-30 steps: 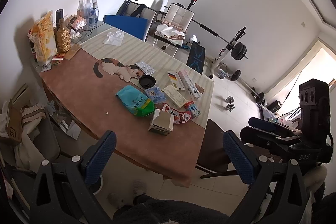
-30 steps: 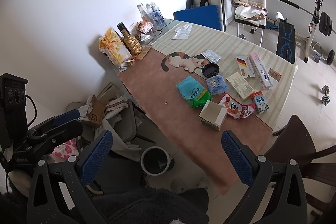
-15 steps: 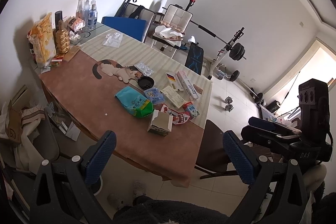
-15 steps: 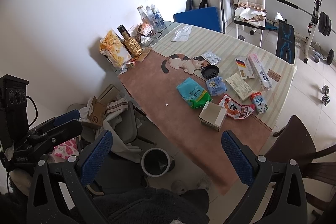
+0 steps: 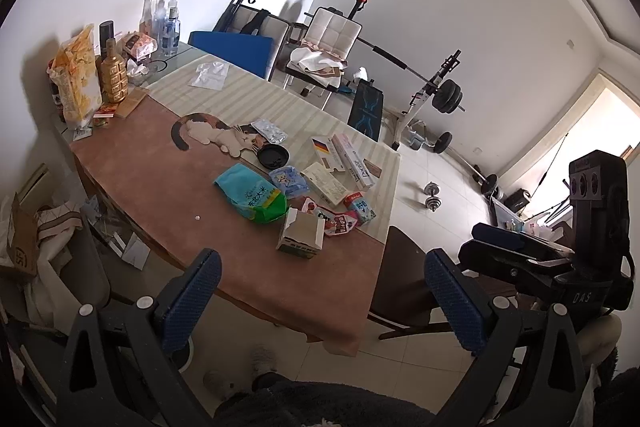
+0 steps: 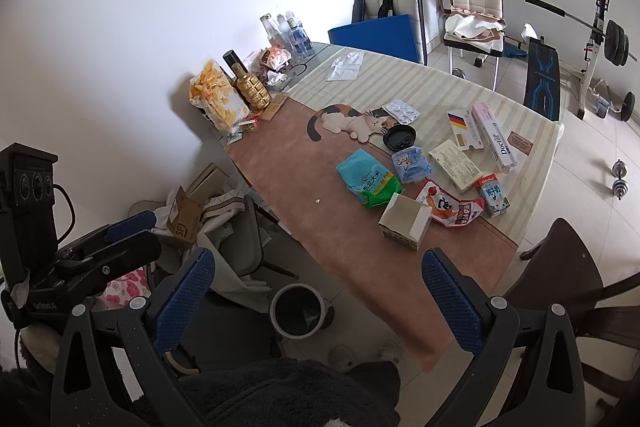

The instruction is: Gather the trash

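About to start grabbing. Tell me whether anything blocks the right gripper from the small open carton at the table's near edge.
Nothing visible does. The right gripper is open and held back from the table; the open carton is the nearest item, with only bare brown cloth before it.

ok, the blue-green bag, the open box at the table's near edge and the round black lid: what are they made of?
Blue-green bag: looks like soft plastic film, fairly glossy, creased and bulging.
Open box: seemingly thin cardboard, matte, with folded flaps and a plain grey-white inside.
Round black lid: probably moulded plastic, semi-gloss, with a raised rim; too small to be sure.
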`<state>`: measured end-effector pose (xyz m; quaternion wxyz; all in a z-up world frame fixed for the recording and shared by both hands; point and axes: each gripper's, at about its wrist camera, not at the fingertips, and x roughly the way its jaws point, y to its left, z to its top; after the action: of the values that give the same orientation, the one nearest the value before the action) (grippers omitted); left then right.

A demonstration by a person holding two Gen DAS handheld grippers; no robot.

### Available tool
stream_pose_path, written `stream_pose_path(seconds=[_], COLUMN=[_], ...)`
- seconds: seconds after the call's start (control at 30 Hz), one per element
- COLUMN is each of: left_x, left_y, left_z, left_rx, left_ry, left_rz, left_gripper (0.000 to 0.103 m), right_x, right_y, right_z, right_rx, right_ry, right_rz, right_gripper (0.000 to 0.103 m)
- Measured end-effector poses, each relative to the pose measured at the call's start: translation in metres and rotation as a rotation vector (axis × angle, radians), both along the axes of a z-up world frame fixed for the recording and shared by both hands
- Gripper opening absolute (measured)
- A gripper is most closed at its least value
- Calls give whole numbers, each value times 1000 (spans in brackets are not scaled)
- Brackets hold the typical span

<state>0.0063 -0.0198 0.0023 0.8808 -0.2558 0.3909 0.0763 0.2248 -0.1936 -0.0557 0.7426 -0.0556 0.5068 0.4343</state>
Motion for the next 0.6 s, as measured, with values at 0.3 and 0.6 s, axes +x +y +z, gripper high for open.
stream_pose_path(seconds=[0.3,0.6], left_x=[1,0], left_y=[1,2], left_z=[1,1], left_rx=[1,1], left_ry=[-2,-3], left_rz=[-3,-5], left_gripper=[103,103], right_x=[-1,-2], right_y=[-2,-4], right_z=[1,1], right_rx=[1,4], right_ry=[-2,-4], right_rz=[-5,-5], right_gripper=[103,103])
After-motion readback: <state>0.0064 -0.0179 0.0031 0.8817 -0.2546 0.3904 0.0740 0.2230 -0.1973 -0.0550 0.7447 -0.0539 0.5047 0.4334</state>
